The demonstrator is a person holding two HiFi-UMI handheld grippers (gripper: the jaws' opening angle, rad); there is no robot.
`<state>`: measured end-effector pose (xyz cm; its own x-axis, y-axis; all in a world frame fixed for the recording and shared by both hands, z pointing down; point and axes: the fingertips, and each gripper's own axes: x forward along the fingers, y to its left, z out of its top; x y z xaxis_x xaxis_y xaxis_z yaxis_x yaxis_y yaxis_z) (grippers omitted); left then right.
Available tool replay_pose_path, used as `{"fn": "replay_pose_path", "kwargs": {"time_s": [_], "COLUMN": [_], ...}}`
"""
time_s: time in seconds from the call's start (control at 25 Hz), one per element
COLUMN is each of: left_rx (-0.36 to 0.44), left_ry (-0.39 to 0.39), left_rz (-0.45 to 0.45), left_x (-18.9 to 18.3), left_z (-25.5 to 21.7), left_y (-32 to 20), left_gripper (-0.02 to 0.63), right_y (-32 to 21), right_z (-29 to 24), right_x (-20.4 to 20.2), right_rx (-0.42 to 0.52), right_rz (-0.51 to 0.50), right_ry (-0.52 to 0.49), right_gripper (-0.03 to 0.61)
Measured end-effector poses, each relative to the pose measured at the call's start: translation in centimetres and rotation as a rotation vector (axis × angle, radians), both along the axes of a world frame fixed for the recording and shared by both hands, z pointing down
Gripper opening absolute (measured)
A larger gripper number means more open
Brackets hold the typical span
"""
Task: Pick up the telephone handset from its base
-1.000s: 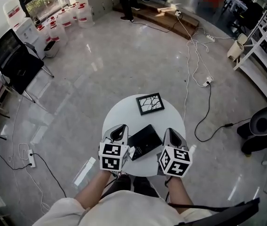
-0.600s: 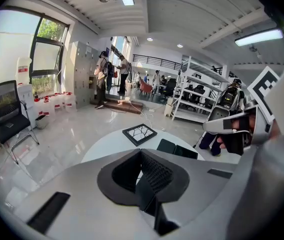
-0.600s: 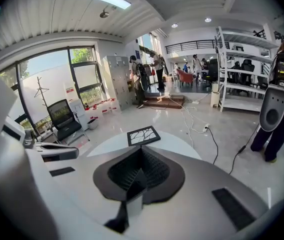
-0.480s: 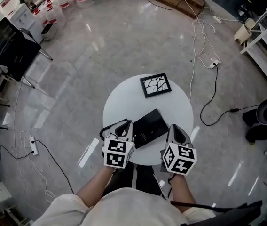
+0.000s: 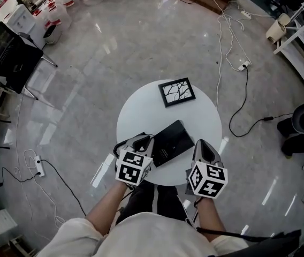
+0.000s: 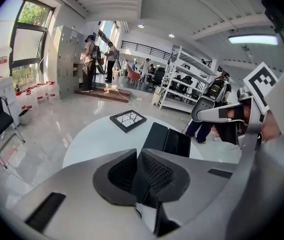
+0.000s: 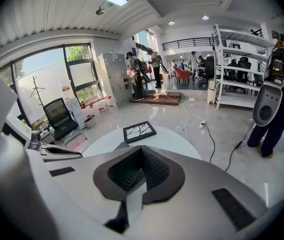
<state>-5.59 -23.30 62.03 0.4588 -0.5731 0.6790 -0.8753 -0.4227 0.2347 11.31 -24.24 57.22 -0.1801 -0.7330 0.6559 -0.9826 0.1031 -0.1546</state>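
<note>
Telephone (image 5: pixel 172 141) lies partly hidden by clenched left hand-held gripper (image 5: pixel 144 140); right hand-held gripper (image 5: pixel 201 144) clenched, empty.

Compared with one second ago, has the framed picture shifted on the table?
No. The framed picture still lies at the round white table's far edge, beyond the black telephone.

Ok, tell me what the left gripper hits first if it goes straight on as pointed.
Probably the near edge of the black telephone just ahead of the left gripper. Depth is unclear, so it could land on the white table beside it.
</note>
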Motion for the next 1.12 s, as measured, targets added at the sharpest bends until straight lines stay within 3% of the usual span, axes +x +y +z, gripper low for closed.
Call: {"fn": "replay_pose_path", "kwargs": {"time_s": [0.16, 0.28, 0.4, 0.76, 1.12], "left_rx": [-0.018, -0.036, -0.049, -0.087, -0.136], "left_ry": [0.003, 0.011, 0.015, 0.063, 0.092], "left_rz": [0.041, 0.080, 0.126, 0.315, 0.453], "left_x": [0.3, 0.8, 1.4, 3.6, 4.9], "left_z": [0.5, 1.0, 1.6, 2.6, 4.1], "left_y": [-0.2, -0.3, -0.4, -0.2, -0.1], "left_gripper": [0.025, 0.112, 0.125, 0.254, 0.284], "right_y": [0.3, 0.1, 0.1, 0.5, 1.9], "right_z": [0.2, 0.4, 0.4, 0.8, 1.6], "right_x": [0.1, 0.1, 0.3, 1.2, 2.6], "right_rx": [-0.012, -0.012, -0.015, -0.031, -0.061], "right_rz": [0.005, 0.006, 0.010, 0.037, 0.083], "right_ry": [0.004, 0.006, 0.010, 0.017, 0.027], "right_gripper": [0.025, 0.025, 0.025, 0.025, 0.025]}}
